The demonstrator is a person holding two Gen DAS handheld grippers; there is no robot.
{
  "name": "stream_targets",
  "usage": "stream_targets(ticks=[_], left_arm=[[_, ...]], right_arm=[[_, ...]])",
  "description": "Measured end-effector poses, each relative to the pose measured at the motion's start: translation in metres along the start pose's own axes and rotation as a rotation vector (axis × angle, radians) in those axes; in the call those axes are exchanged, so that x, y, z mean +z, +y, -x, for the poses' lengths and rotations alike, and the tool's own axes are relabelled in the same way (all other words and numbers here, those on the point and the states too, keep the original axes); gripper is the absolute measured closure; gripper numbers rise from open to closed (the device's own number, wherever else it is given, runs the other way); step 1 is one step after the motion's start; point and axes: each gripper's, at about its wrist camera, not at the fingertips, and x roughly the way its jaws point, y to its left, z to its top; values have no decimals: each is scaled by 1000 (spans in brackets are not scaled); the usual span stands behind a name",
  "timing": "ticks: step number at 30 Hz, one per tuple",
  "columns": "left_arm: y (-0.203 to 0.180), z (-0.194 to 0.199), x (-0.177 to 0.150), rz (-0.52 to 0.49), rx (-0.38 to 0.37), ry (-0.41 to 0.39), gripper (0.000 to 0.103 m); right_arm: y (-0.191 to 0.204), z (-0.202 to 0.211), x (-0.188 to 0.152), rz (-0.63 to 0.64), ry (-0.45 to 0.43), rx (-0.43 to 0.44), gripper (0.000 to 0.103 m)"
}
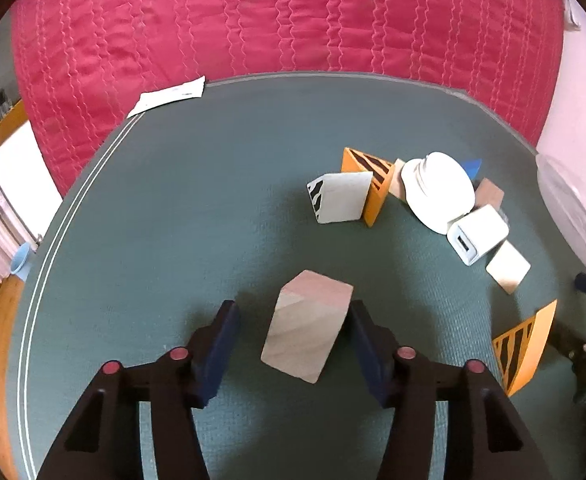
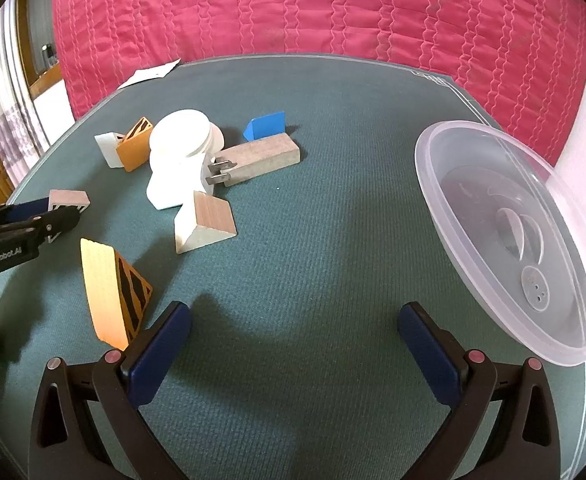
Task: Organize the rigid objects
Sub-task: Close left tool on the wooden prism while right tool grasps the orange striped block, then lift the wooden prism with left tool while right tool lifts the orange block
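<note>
In the left wrist view my left gripper is open, its blue pads on either side of a plain wooden block on the green mat; the right pad is close to or touching it, the left pad apart. The same block and left gripper show at the left of the right wrist view. My right gripper is open and empty above bare mat. A clear plastic container sits at the right. Loose pieces lie around: orange striped wedges, a white charger, white discs.
A long wooden block, a blue piece, a wooden wedge and a white wedge lie mid-mat. A red quilted bed rises behind the green mat. A white paper lies at the far edge.
</note>
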Motion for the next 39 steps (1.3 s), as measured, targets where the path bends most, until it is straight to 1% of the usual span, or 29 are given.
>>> stream_targets(ticks=[1,2,3,5,7,9,13,17,19,20,24,25,29,32,34,37,39], left_arm=[[-1,1,-1,-1,-1,-7,50],[-3,1,-1,-5,-7,-14,57],[-5,3,-3,-15,-15,-22,62],[-8,5,-4,-23,-15,-34,68],[-9,6,-5,-24,-23,-40,69],[-6,8,-4,-9,-30,-52,69],[0,13,-5,23,-28,-79,70],[5,15,-4,50,-21,-91,70],[6,14,-4,57,-20,-90,70],[7,14,-4,60,-19,-90,70],[9,15,-5,65,-21,-94,70],[8,15,-6,66,-20,-92,70],[9,14,-6,67,-22,-91,70],[8,15,-6,63,-24,-92,70],[8,14,-6,63,-25,-90,70],[8,14,-6,65,-23,-89,70],[7,14,-7,63,-23,-87,70]], right_arm=[[0,0,0,-2,-2,4,0],[0,1,0,-4,-4,9,0],[-1,2,-1,-7,-8,17,0],[-2,3,-1,-12,-16,37,0],[-1,7,-3,-10,-27,67,1],[0,10,-6,-9,-36,87,6],[9,21,-12,-26,-62,131,8],[24,28,-13,-44,-77,204,13],[37,29,-10,-27,-79,225,16],[44,28,-9,-16,-77,228,21],[63,16,-3,30,-45,218,45],[66,12,-2,32,-32,216,45],[72,9,-1,39,-36,194,46],[75,8,0,45,-41,166,51],[78,7,-1,61,-47,130,53],[82,7,-2,76,-54,107,54],[80,8,-2,74,-56,102,58]])
